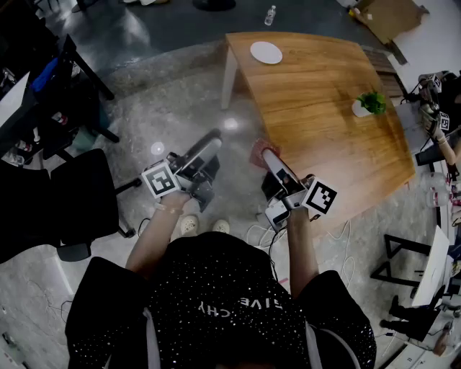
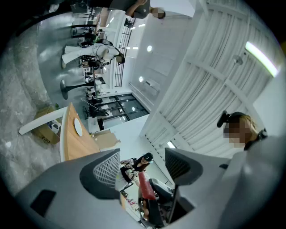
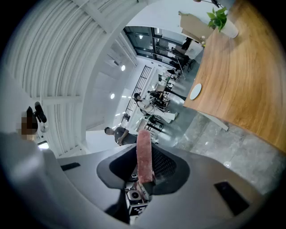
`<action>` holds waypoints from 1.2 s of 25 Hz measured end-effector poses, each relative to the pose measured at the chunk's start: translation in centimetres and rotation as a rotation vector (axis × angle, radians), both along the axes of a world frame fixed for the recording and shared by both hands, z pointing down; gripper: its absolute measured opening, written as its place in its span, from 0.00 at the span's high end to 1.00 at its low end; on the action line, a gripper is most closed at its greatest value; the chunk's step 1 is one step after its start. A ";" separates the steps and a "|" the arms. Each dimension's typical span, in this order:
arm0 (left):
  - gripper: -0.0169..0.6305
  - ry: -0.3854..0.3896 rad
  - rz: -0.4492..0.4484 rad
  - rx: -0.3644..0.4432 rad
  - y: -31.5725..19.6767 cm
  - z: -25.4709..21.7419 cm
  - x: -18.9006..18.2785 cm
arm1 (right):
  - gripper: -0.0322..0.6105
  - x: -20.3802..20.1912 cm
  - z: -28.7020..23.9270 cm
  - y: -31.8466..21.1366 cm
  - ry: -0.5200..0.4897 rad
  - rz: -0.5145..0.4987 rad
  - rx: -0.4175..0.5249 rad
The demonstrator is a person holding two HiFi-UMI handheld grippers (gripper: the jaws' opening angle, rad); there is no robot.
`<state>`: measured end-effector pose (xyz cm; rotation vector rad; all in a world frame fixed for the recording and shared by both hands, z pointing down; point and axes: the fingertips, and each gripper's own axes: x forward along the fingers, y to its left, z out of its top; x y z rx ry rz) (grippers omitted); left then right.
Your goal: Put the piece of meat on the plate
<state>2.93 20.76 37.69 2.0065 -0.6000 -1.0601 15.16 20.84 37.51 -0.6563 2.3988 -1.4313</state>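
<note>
The piece of meat [image 1: 258, 153], a pinkish-red slab, stands upright between the jaws of my right gripper [image 1: 269, 157], which is shut on it over the floor just off the wooden table's near-left side. In the right gripper view the meat [image 3: 144, 152] rises from the right gripper [image 3: 145, 175]. The white plate [image 1: 266, 52] lies empty at the far corner of the table [image 1: 324, 122]; it also shows as plate [image 3: 195, 91] and plate [image 2: 78, 126]. My left gripper [image 1: 210, 153] hangs open and empty left of the right one, tilted upward. Past the left gripper [image 2: 143, 169] the meat [image 2: 144, 184] shows.
A small potted plant [image 1: 369, 104] stands near the table's right edge. A black office chair [image 1: 68, 202] is on the floor at my left, with more dark furniture behind it. Cables lie on the floor by my feet. A cardboard box [image 1: 389, 16] sits beyond the table.
</note>
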 end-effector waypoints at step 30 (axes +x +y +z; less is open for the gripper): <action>0.96 -0.799 0.069 0.209 -10.3 2.7 2.5 | 0.80 -2.1 3.7 -12.3 0.250 0.107 0.026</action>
